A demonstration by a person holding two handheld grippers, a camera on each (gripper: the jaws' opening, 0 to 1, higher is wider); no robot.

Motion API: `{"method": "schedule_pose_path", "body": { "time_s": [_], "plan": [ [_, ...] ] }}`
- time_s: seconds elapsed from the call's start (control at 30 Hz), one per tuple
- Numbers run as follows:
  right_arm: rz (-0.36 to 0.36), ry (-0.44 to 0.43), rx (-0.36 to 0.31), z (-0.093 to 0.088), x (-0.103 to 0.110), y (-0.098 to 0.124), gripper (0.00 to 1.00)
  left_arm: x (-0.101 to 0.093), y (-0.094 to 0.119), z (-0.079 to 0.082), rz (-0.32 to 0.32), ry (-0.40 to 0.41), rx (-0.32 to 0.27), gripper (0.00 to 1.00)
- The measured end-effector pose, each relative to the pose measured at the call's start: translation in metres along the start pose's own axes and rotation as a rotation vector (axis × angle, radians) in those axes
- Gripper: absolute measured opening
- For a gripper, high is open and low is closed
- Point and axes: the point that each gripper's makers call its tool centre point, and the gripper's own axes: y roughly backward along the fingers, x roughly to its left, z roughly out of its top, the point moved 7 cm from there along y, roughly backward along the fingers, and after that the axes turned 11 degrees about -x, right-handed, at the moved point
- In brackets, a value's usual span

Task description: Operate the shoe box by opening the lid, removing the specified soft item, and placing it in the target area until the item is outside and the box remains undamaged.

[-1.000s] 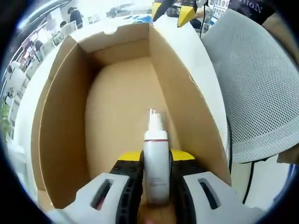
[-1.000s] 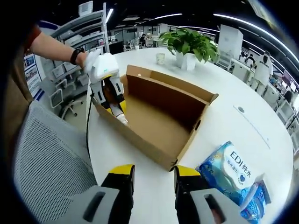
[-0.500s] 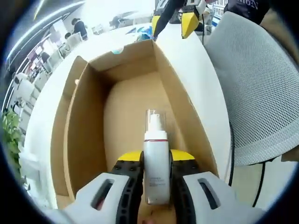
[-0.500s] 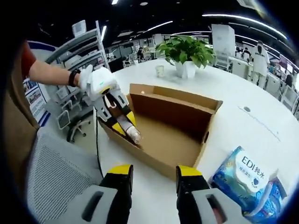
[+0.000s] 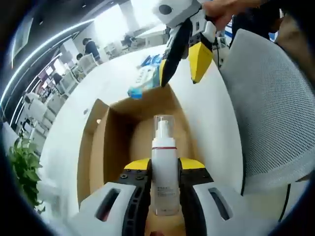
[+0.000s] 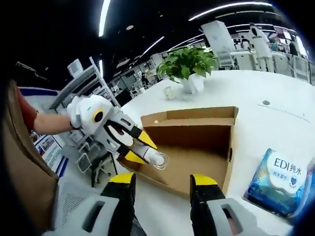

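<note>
Open shoe box [image 5: 112, 147] of plain brown corrugated cardboard, rectangular, straight-walled, bare inside, standing on a smooth white table [image 5: 206, 113]. Slim white pump bottle [image 5: 164, 172], cylindrical, smooth plastic, with a red band under a clear cap and small print low on the body. Blue glossy tissue pack [image 6: 279, 178], soft-sided, lettered "EDI", lying on the table just beside the box. Grey mesh chair back [image 5: 270, 108] near the table edge. Leafy green plant [image 6: 189, 61] in a white pot, well beyond the box.

In the left gripper view: left gripper [image 5: 164, 169] clamped on the bottle body, yellow-tipped fingers [image 5: 137, 165] pressed against both its sides, bottle upright between them, cap pointing ahead. Bottle held above the box opening, clear of the cardboard. Right gripper [image 5: 182, 61] entering from the top, jaws apart, gripping nothing.

In the right gripper view: right gripper [image 6: 160, 184] with its yellow-and-black fingers [image 6: 121, 180] spread wide, nothing between them, poised above the table in front of the box's near wall. Left gripper there at the box's near left corner, bottle's clear cap jutting out over the rim.
</note>
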Motion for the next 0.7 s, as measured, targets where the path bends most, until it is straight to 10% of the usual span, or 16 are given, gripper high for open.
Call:
{"method": "schedule_pose_path", "body": {
  "time_s": [0.7],
  "plan": [
    [0.071, -0.209, -0.041, -0.001, 0.002, -0.001, 0.39, -0.018, -0.009, 0.064, -0.035, -0.194, -0.085, 0.19]
  ]
}}
